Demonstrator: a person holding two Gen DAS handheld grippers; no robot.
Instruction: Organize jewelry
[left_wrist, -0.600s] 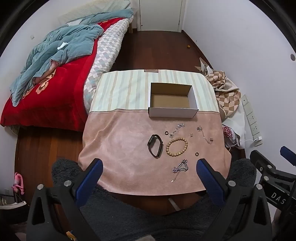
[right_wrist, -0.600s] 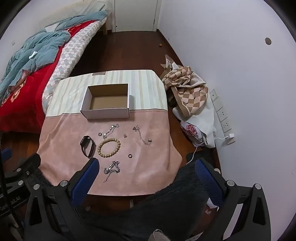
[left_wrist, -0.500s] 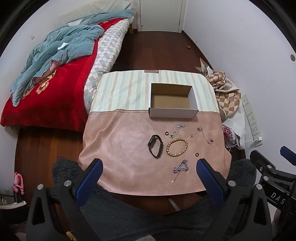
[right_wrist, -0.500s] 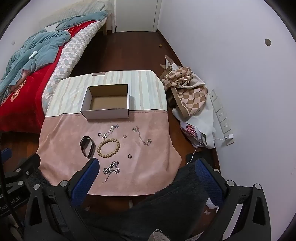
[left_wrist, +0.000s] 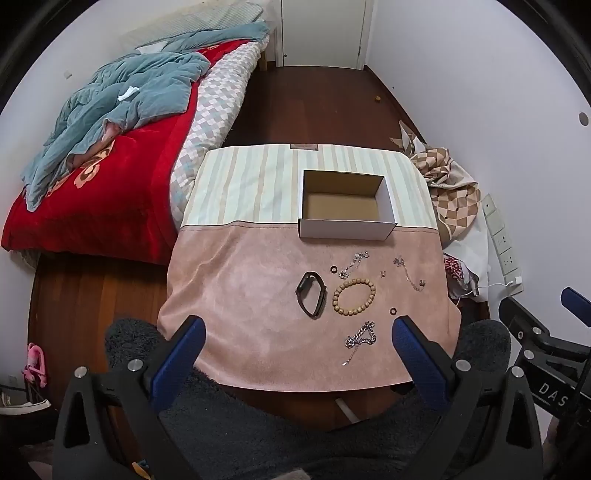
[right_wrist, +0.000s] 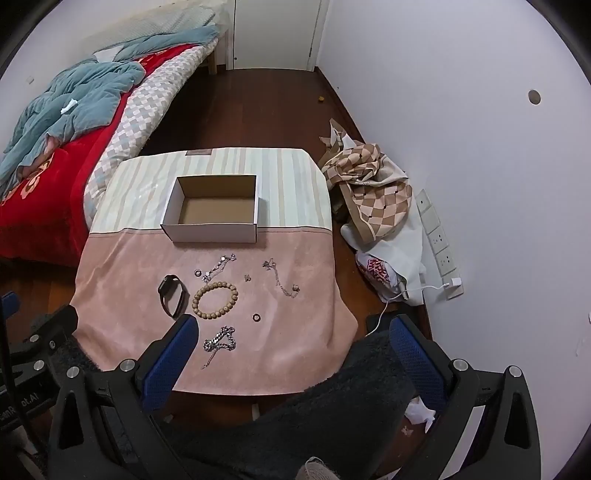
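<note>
Pink cloth (left_wrist: 240, 295) bearing bead bracelet (left_wrist: 354, 297), black band (left_wrist: 311, 294), cardboard box (left_wrist: 345, 229) behind, left gripper (left_wrist: 295, 332) and right gripper (right_wrist: 291, 328) both spread wide, holding nothing.

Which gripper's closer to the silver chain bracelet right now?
Right, by a little. The right gripper has its left finger beside the silver chain bracelet. The left gripper frames it near its right finger, further back. Both open.

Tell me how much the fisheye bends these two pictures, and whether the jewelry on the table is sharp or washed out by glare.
Left wrist view: strong barrel bend, walls curve, dark corners; the wooden bead bracelet and box look sharp, without glare. Right wrist view: same curving; the silver chain is crisp under soft, even light, with only faint shadows on the pink cloth.
</note>
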